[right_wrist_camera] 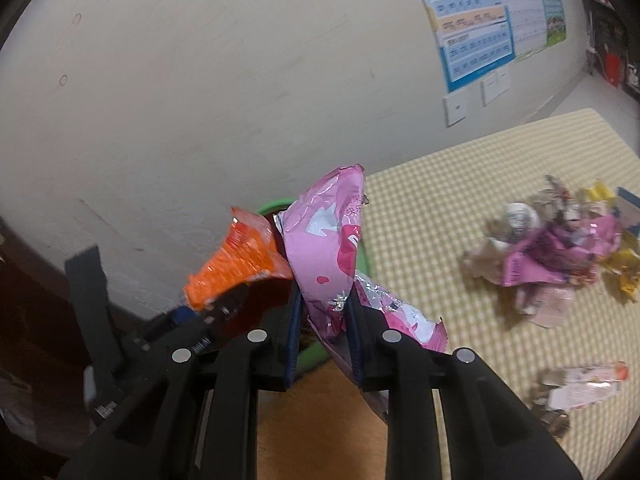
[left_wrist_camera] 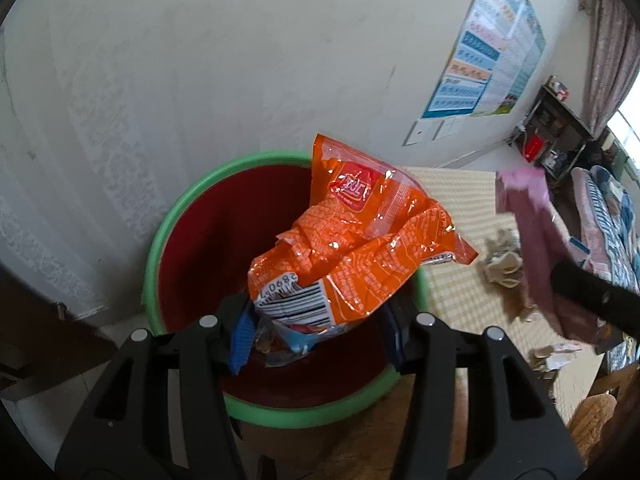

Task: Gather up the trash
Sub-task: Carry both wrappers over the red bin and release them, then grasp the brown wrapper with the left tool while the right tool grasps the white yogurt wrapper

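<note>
While the left claw (left_wrist_camera: pixel 316 328) gripped an orange wrapper (left_wrist_camera: pixel 352 236) at centre frame above the bin (left_wrist_camera: pixel 160 240), the right claw (right_wrist_camera: pixel 322 332) clamped a pink wrapper (right_wrist_camera: pixel 328 240).

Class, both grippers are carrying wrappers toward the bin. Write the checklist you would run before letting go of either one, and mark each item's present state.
1. Left gripper grips orange wrapper: ok.
2. Orange wrapper above red bin opening: ok.
3. Right gripper grips pink wrapper: ok.
4. Pink wrapper fully over bin: cannot tell.
5. Bin has room: ok.
6. Table cleared: not ok, trash pile remains.
</note>
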A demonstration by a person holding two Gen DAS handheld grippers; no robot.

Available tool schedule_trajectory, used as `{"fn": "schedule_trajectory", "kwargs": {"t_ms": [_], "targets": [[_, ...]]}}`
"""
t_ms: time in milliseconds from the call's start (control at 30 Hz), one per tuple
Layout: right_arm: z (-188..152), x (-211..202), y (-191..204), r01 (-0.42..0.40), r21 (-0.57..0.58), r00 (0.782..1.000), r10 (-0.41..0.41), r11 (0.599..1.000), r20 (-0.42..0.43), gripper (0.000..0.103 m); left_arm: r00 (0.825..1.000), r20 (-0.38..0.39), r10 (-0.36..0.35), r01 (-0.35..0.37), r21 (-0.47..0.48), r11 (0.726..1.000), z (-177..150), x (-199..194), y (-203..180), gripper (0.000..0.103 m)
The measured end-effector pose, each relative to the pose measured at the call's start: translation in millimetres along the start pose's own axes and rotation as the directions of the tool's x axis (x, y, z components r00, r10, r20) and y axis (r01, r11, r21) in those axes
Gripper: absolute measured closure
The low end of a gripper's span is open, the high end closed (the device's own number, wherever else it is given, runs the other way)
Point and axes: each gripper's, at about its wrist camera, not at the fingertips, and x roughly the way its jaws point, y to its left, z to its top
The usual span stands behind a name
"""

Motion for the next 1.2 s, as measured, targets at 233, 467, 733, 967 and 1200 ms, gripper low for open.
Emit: {"fn": "schedule_trajectory", "kwargs": {"t_ms": [233, 467, 733, 967, 1200], "targets": [[18.7, 24.8, 13.5, -0.069, 0.032, 0.997, 0.07, 0.997, -0.037, 0.081, 0.999, -0.031, 0.023, -0.024, -0.033, 0.999, -6.8, 7.4, 18.9, 0.054], [28.6, 41.6, 21.0, -0.114, 0.058, 0.992, 0.117, 0.992, -0.057, 0.081, 0.998, -0.043, 0.039, -0.041, -0.049, 0.998, -7.2, 11.5, 26.6, 0.053], [32.5, 48.7, 27.2, -0.165, 0.06, 0.984, 0.169, 0.984, -0.058, 0.051, 0.997, -0.047, 0.065, -0.068, -0.078, 0.995, -7.3, 14.4, 32.8, 0.037], [30.0, 33.2, 16.1, -0.171, 0.089, 0.984, 0.175, 0.981, -0.033, 0.051, 0.997, -0.034, 0.072, -0.074, -0.07, 0.995, -4.8, 9.1, 32.4, 0.034], [21.4, -25.9, -28.9, -0.034, 0.087, 0.999, 0.031, 0.996, 0.035, 0.051, 0.999, -0.013, 0.044, -0.044, -0.026, 0.999, -2.1, -1.6, 11.5, 0.034]]}}
